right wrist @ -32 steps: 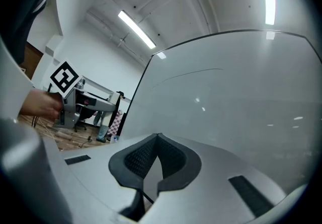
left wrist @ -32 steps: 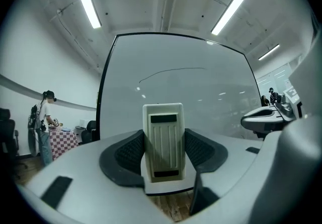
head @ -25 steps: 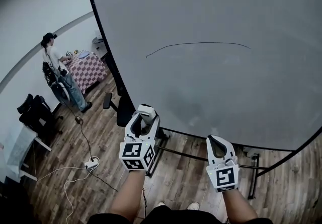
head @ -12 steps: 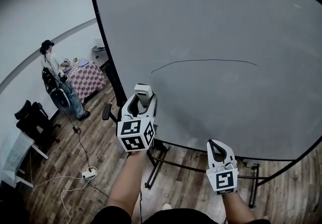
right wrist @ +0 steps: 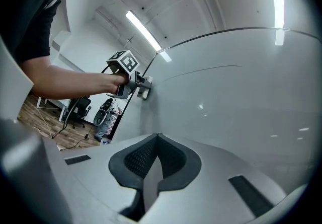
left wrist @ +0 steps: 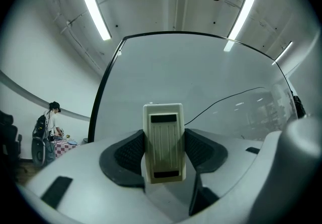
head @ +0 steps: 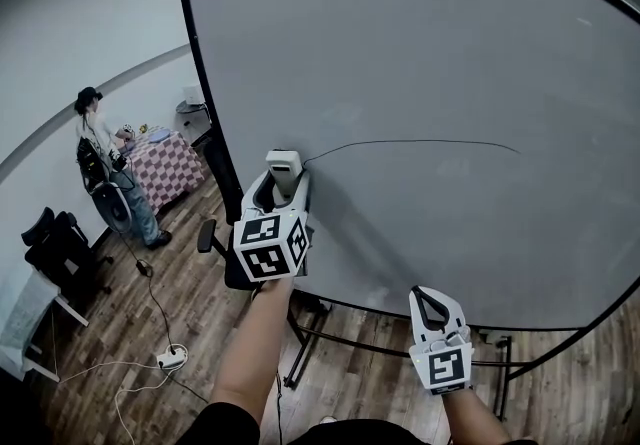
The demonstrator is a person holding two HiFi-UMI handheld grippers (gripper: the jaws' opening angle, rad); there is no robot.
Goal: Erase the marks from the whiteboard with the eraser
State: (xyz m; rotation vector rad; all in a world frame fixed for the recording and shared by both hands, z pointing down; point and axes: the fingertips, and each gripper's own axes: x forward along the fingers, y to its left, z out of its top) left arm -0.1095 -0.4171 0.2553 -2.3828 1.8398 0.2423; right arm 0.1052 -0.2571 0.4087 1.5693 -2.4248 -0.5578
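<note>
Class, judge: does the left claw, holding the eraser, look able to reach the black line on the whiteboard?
Probably yes. The left claw, shut on the eraser, is right beside the left end of the black line, with nothing between them on the whiteboard.

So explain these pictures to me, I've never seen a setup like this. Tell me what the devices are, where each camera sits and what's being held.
There is no robot here: a person holds a hand-operated gripper in each hand. The head view comes from a camera on their head, looking down. The other two views come from cameras riding on each gripper, looking along its fingers. The left gripper is raised to the whiteboard. Its fingers are closed on a cream eraser at the left end of a thin drawn line, the only mark I can see. The right gripper hangs low, fingers shut on nothing. The patterned cubes are part of the grippers. At far left another person stands by a checked table.
</note>
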